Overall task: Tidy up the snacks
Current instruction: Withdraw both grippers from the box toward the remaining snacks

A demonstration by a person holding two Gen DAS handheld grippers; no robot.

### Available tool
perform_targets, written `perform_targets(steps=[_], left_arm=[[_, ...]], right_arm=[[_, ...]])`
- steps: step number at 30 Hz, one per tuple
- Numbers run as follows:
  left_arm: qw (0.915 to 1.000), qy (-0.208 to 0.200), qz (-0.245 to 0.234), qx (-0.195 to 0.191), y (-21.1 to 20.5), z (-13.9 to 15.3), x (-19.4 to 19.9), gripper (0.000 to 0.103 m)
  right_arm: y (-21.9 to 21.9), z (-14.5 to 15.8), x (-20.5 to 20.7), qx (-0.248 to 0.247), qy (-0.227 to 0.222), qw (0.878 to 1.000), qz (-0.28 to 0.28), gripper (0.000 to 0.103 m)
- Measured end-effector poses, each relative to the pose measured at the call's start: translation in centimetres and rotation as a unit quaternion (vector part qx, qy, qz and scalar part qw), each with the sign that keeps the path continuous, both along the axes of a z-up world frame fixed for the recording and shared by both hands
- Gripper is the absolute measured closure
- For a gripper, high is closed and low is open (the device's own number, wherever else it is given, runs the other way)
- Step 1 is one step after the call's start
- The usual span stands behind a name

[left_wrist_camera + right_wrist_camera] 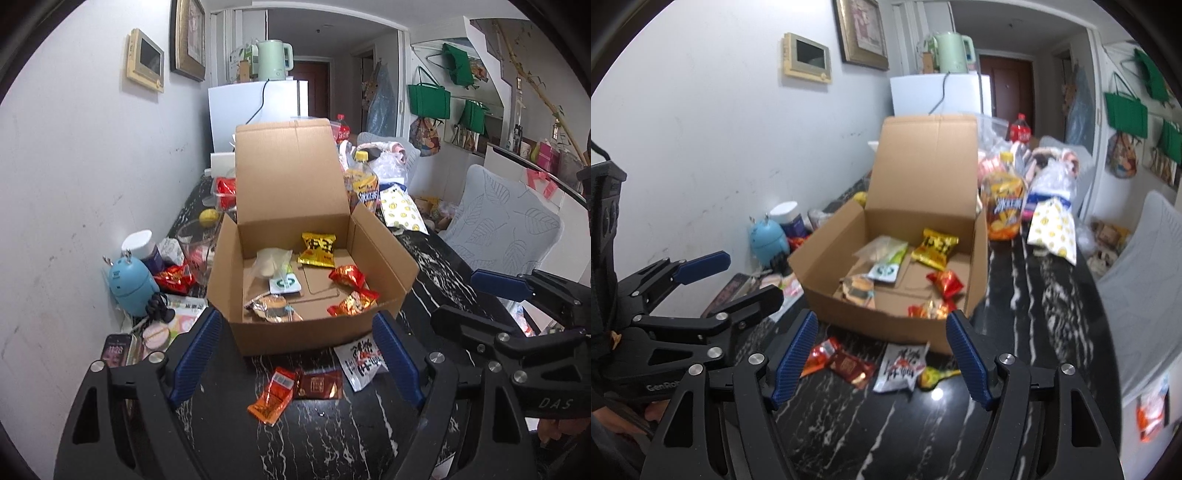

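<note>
— Where have the snacks got to?

— Some lie in the open cardboard box [314, 280] on the black marbled worktop [332, 435]: a yellow packet [318, 250] at the back, two red ones [349, 290] to the right, a clear bag [271, 263] and a foil pack [271, 307] to the left. Others sit loose in front of the box: an orange packet [274, 395], a dark red one [318, 386] touching it, a white packet [360, 363], and a yellow-green one [936, 377] that only the right view catches.

— And the grippers?

— The left hand-held gripper [295, 354] is released, jaws wide with nothing between them, above the loose packets. The right hand-held gripper [882, 358] is released too, empty as well.

— Anything hard to read?

— The right view is soft, so packet lettering blurs. The box's near wall hides the bottom of the foil pack. Clutter left of the box overlaps; I can pick out a blue gadget [129, 286] and little else.
</note>
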State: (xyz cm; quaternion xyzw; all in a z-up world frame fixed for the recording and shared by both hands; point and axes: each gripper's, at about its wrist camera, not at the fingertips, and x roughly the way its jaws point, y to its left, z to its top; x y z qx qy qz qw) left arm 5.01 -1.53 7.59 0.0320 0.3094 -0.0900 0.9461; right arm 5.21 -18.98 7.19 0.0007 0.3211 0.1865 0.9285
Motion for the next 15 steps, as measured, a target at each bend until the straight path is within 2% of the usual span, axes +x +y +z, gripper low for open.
perform_targets(steps=[15], left_arm=[[0.9968,0.077,-0.005,-0.023,0.0,-6.6,1.2,0.019]], right_arm=[[-0.9,-6.8,1.2,-0.013,0.059,0.998,-0.024,0.030]])
